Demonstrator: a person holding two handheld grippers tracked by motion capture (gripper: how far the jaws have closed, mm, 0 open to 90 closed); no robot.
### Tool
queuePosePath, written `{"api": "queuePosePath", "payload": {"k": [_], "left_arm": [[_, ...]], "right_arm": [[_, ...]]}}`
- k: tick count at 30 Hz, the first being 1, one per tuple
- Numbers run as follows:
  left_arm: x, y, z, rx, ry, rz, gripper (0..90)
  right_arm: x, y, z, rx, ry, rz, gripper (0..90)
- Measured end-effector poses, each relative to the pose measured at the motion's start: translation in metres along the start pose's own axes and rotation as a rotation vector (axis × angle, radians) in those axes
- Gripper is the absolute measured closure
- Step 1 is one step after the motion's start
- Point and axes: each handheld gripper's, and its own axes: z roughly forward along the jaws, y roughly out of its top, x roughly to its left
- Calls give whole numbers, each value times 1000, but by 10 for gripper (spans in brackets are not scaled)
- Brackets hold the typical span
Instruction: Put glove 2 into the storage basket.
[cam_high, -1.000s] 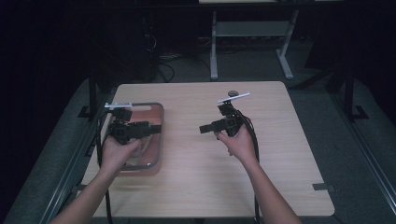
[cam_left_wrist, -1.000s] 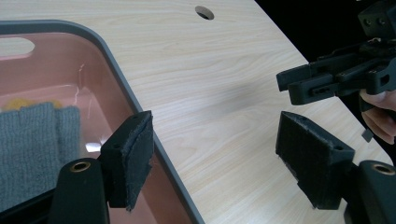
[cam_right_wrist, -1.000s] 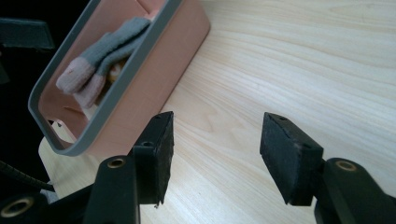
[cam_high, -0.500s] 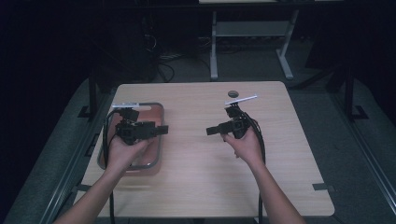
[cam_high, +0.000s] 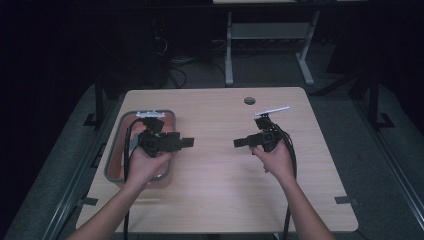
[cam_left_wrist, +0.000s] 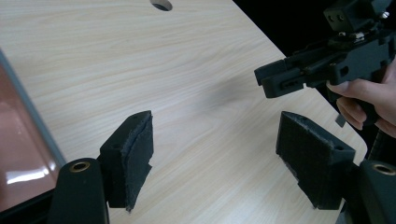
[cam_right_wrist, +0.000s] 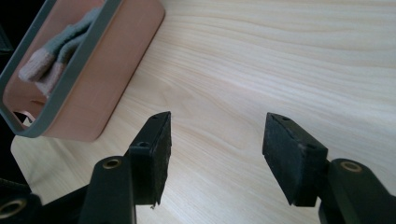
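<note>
Left gripper (cam_high: 187, 143) and right gripper (cam_high: 239, 142): jaws wide apart, empty, above bare table (cam_high: 215, 190).

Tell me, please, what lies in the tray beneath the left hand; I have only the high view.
Observer: The right gripper view shows a grey-and-beige knitted piece, perhaps socks, inside the tray.
Operator: Thank you. Is the left gripper holding anything?
Observer: No. In its own view the left gripper has its jaws wide apart, with bare table between the pads.
Operator: And the right one?
Observer: The right gripper is open and empty too, over bare wood beside the tray.
</note>
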Motion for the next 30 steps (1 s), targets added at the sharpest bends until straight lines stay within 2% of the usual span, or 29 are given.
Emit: {"api": "queuePosePath", "payload": {"k": [12,17,30], "left_arm": [[-11,-1,15,23,-22,23,276],[-15,0,20,13,-43,16,276],[-34,-9,42,38,-57,71,276]], "right_arm": [[-20,-11,-12,-6,-30,21,410],[-27,-15,-17,-14,-36,34,409],[-53,-31,-29,-10,-58,69,405]]}}
